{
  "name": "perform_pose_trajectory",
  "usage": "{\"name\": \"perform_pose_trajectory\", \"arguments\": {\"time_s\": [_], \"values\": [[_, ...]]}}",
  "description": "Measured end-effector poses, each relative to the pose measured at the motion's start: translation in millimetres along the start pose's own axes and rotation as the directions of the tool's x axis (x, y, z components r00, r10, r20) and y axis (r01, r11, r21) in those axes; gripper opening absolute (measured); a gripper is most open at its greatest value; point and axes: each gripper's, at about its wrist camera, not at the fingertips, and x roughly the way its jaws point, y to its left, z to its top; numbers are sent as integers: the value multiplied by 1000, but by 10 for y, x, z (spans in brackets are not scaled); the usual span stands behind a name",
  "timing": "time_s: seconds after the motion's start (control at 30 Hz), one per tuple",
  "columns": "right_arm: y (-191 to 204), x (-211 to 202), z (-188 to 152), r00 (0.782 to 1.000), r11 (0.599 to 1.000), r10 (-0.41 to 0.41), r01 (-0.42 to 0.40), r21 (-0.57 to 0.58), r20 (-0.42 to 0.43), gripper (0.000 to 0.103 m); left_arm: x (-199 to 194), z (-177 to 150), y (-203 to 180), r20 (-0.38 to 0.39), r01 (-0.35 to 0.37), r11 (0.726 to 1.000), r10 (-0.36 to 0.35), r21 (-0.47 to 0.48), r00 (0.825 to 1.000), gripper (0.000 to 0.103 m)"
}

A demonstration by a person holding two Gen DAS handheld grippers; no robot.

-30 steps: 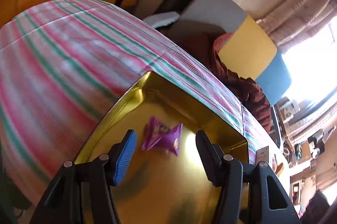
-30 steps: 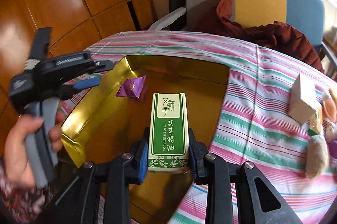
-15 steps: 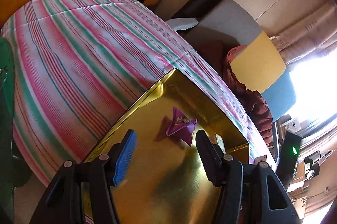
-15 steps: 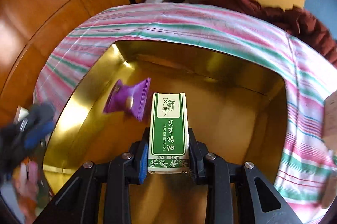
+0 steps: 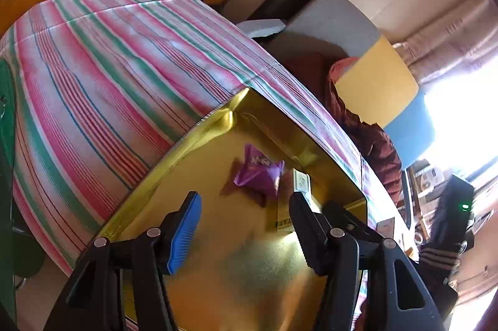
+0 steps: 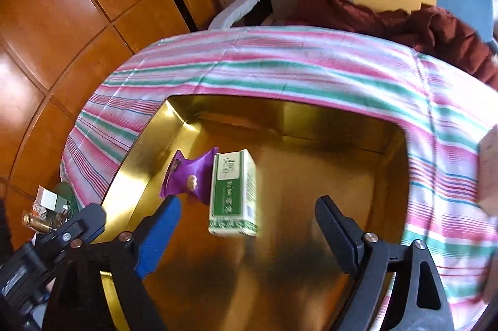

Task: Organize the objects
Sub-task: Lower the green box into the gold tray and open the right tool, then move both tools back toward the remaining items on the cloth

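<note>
— What has been changed since a second ago?

— The green-and-white box (image 6: 232, 193), which was clamped in the right gripper (image 6: 247, 233), has been let go. The jaws are opening, and the box is seen between them with neither pad touching it — blurred, just beside the purple packet (image 6: 189, 177).

— Where is all this placed?

— Inside the gold tray (image 6: 311, 119), which is set on the striped tablecloth (image 6: 280, 66). The packet is found toward the tray's left wall in the right wrist view.

— And the other tool?

— The left gripper (image 5: 246, 233) is held over the same tray, its jaws parted midway, nothing gripped. The purple packet (image 5: 260, 172) is seen just past its fingertips, and a sliver of the box (image 5: 301, 183) is visible by the right-hand finger.
</note>
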Motion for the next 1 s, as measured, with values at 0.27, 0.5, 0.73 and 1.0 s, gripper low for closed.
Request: {"name": "perform_pose_trajectory", "arguments": {"time_s": [0.27, 0.5, 0.73, 1.0], "values": [[-177, -482, -224, 986, 991, -109, 118, -62, 125, 97, 14, -276, -316, -42, 31, 992, -26, 124, 999, 59], [-490, -807, -554, 972, 978, -179, 193, -82, 153, 100, -4, -555, -679, -74, 74, 965, -57, 253, 996, 59], [-1057, -1127, -874, 957, 974, -225, 218, 59, 184, 100, -76, -892, -1057, -106, 153, 911, -122, 383, 987, 59], [-1854, -1344, -1245, 939, 939, -330, 315, 139, 98, 100, -151, -1313, -1471, -191, 260, 827, -189, 498, 963, 59]]}}
